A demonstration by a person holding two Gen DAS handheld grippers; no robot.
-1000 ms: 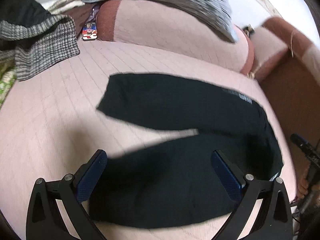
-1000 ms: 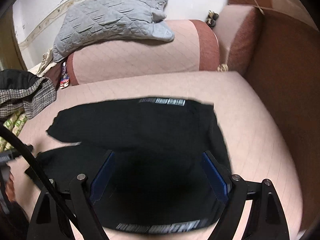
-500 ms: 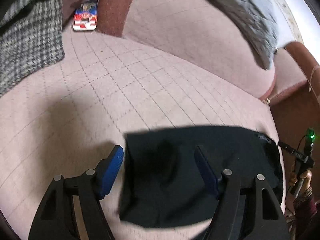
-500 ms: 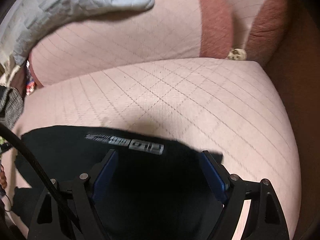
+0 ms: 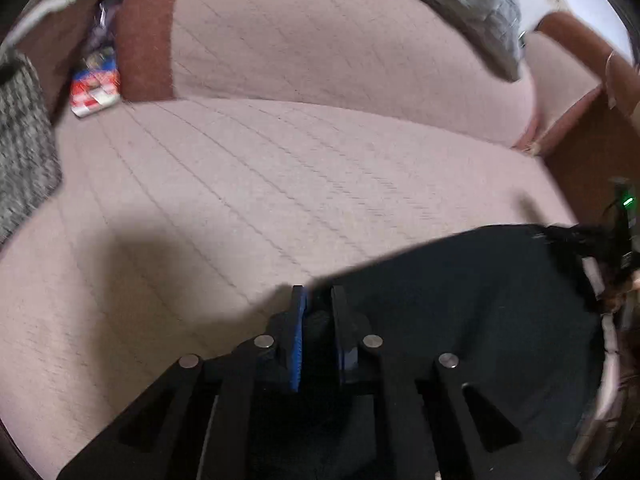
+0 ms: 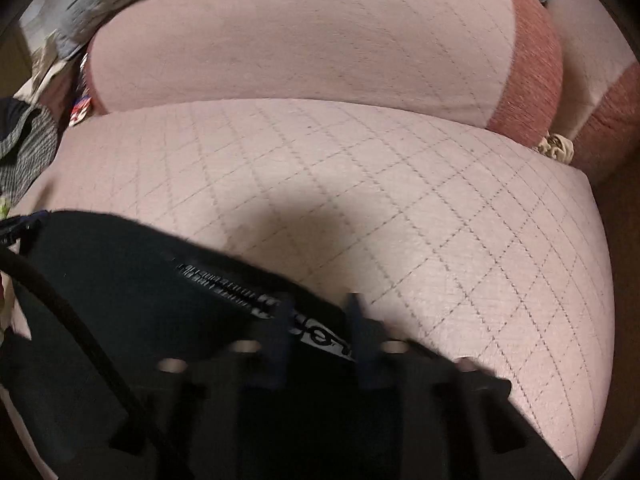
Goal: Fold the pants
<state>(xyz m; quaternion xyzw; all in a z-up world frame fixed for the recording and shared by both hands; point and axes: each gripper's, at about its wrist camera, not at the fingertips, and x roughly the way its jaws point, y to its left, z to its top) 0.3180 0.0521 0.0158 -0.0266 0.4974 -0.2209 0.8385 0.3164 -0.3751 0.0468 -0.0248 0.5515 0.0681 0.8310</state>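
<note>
The black pants (image 5: pixel 472 300) lie on the pink quilted sofa seat (image 5: pixel 240 200). My left gripper (image 5: pixel 318 296) is shut on the far edge of the pants at the leg end. In the right wrist view the pants (image 6: pixel 128 288) fill the lower left, with a printed waistband label (image 6: pixel 224 284) along the far edge. My right gripper (image 6: pixel 320 312) is shut on that waistband edge, with the label between its fingers. The right gripper's body shows at the right edge of the left wrist view (image 5: pixel 624 216).
The sofa backrest (image 6: pixel 300 48) rises behind the seat, with a grey quilted blanket (image 5: pixel 472 4) on top. A checked grey garment (image 5: pixel 20 152) and a red-white-blue packet (image 5: pixel 94 88) lie at the left. A brown armrest (image 6: pixel 616 120) stands at the right.
Both grippers have moved forward to the far edge of the pants and closed on it. They were wide open half a second ago.
</note>
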